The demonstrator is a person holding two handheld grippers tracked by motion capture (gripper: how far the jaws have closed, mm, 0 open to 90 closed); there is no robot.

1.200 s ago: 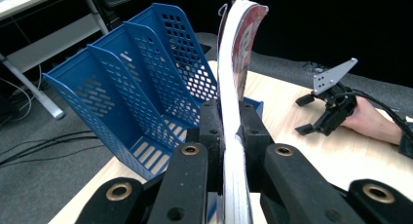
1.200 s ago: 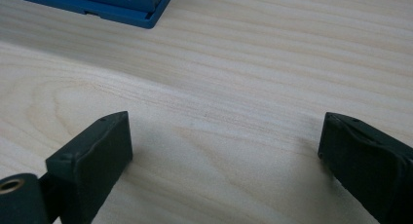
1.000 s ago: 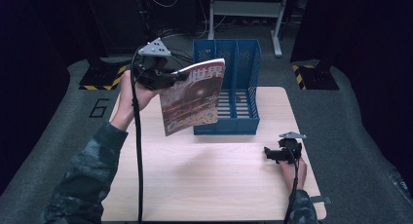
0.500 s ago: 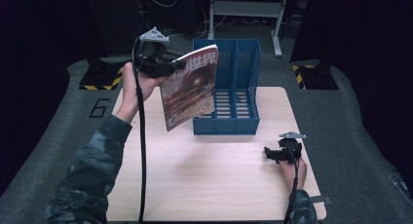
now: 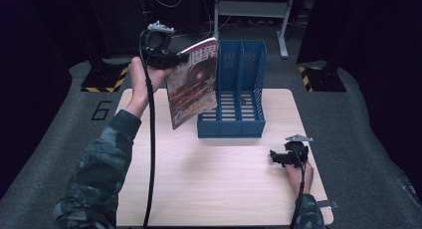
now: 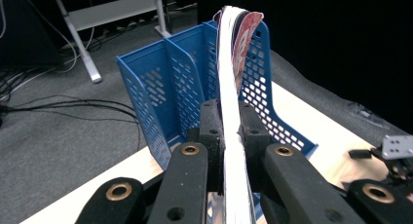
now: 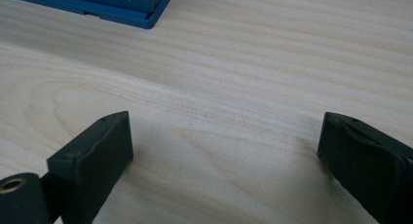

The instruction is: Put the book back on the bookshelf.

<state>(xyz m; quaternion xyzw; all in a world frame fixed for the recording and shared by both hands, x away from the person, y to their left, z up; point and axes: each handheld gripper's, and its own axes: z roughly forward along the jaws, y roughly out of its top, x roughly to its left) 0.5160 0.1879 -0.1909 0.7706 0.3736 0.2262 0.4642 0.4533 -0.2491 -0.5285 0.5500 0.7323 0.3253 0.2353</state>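
A magazine [image 5: 193,84] with a red-brown cover hangs upright in the air, just left of a blue file rack [image 5: 239,89] that stands on the wooden table [image 5: 219,184]. My left gripper [image 5: 171,59] is shut on the magazine's top left corner. In the left gripper view the magazine's white page edge [image 6: 233,112] runs up between the jaws, with the blue file rack [image 6: 170,87] behind it. My right gripper [image 5: 275,156] rests low at the table's right front, open. In the right gripper view my right gripper [image 7: 224,146] has bare wood between its wide-apart jaws.
The rack has two slots with perforated walls and a slatted floor. Dark floor surrounds the table, with yellow-black tape marks [image 5: 107,82] at the back left and right. A metal frame leg [image 5: 281,35] stands behind the rack. The rack's base corner [image 7: 146,14] lies ahead of the right gripper.
The left gripper has lifted the magazine higher and swung it more upright, closer to the rack's left side. The right gripper has stayed in place.
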